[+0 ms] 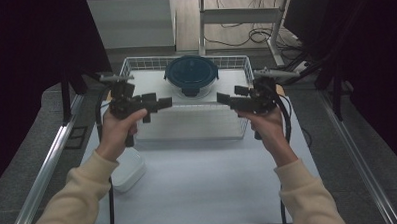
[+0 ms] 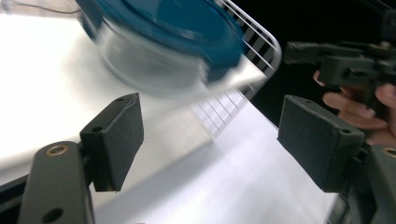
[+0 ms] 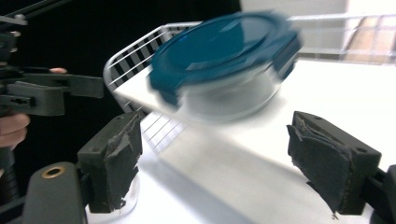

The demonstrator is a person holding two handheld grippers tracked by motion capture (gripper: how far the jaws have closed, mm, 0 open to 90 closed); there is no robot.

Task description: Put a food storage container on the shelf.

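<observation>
A round clear container with a dark blue lid (image 1: 191, 74) sits at the back of a white wire basket (image 1: 135, 64). The same lidded container (image 2: 163, 32) (image 3: 224, 56) looks blurred in both gripper views. My left gripper (image 1: 162, 103) hovers over the basket's left side, jaws wide apart and empty, pointing right. Facing it from the basket's right side, my right gripper (image 1: 222, 98) is open too, with nothing between its worn pads (image 3: 116, 158). Each gripper view shows the other gripper farther off.
A small white lidded box (image 1: 127, 168) lies on the white table near the left forearm. The wire basket's front rim (image 1: 187, 138) crosses below the grippers. Dark curtains flank the table; cables and a frame stand behind it.
</observation>
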